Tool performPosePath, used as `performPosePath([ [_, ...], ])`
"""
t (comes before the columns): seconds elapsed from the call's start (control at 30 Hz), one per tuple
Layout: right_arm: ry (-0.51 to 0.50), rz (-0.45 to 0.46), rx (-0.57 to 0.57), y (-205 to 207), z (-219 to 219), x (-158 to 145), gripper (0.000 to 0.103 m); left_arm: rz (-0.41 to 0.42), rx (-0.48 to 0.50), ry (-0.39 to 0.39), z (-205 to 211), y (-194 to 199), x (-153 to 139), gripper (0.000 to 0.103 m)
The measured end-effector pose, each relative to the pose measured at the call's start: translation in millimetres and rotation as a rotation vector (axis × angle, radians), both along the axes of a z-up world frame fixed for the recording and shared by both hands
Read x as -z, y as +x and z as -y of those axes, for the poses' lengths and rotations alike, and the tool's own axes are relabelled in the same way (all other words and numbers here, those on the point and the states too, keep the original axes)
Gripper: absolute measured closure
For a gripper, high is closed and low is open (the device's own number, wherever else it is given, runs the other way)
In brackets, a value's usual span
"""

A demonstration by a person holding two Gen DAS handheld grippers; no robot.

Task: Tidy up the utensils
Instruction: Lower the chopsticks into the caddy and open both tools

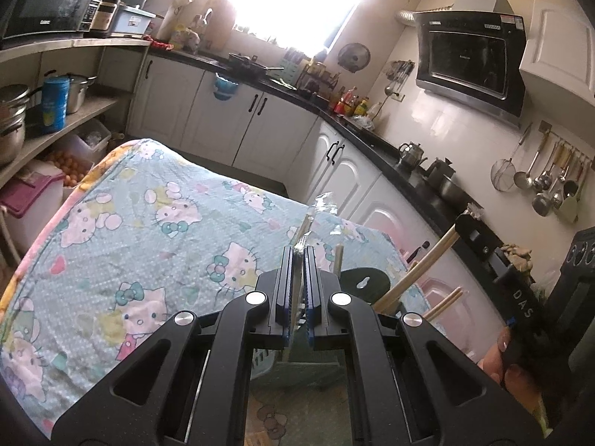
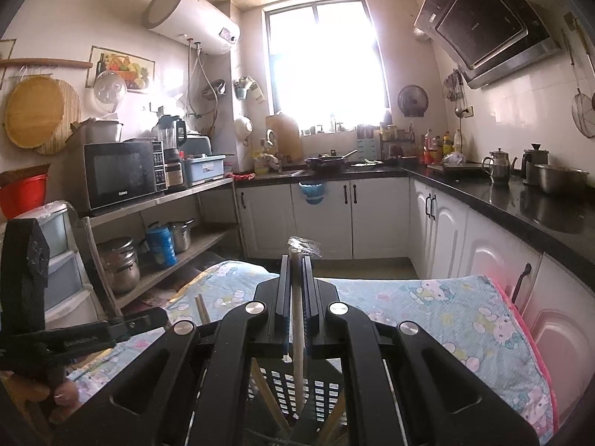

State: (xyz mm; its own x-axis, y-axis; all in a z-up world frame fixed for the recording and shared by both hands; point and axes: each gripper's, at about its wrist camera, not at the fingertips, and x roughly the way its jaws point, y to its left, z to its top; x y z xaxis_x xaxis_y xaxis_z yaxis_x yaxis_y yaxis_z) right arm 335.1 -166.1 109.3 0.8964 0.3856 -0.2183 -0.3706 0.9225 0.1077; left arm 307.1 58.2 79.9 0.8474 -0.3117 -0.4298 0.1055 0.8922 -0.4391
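The left gripper [image 1: 297, 260] has its jaws clenched on a pair of wrapped chopsticks [image 1: 305, 227], whose clear plastic wrapper sticks up past the jaw tips. Directly below this gripper, seen between its arms, stands a pale basket [image 1: 264, 365] on the table. Just right of the left gripper, bare wooden chopsticks [image 1: 424, 264] lean out of a dark holder [image 1: 366, 278]. Farther right is the right gripper's body with the person's hand [image 1: 500, 362] on it.

The right gripper [image 2: 296, 271] likewise has its jaws clamped on a white wrapped utensil [image 2: 299, 329], crinkled wrapper showing above the tips. Below it sits a black slotted basket [image 2: 286, 386] with wooden chopsticks leaning inside.

The table [image 2: 446, 308], covered in a blue cartoon-cat cloth, spreads beyond both grippers. Past the table run white cabinets [image 2: 323, 215] under a black counter, with a microwave [image 2: 124, 174] on a shelf left of them.
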Motion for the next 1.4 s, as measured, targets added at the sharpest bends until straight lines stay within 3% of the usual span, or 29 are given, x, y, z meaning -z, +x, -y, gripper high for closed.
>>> performPosePath([
  [0.33, 0.052, -0.013, -0.003, 5, 10, 23, 0.097, 0.007, -0.031, 0.064, 2, -5, 2, 0.102],
  [0.57, 0.113, -0.065, -0.002, 6, 23, 35, 0.097, -0.002, -0.037, 0.061, -2, -6, 6, 0.102],
  [1.03, 0.056, -0.178, -0.02, -8, 23, 51, 0.095, -0.013, -0.039, 0.062, -2, -9, 8, 0.102],
  [1.3, 0.014, -0.223, -0.025, -17, 22, 53, 0.077, -0.022, -0.031, 0.086, 6, -11, 5, 0.102],
  [1.4, 0.022, -0.239, -0.032, -20, 26, 55, 0.069, -0.03, -0.029, 0.09, 9, -11, 3, 0.092],
])
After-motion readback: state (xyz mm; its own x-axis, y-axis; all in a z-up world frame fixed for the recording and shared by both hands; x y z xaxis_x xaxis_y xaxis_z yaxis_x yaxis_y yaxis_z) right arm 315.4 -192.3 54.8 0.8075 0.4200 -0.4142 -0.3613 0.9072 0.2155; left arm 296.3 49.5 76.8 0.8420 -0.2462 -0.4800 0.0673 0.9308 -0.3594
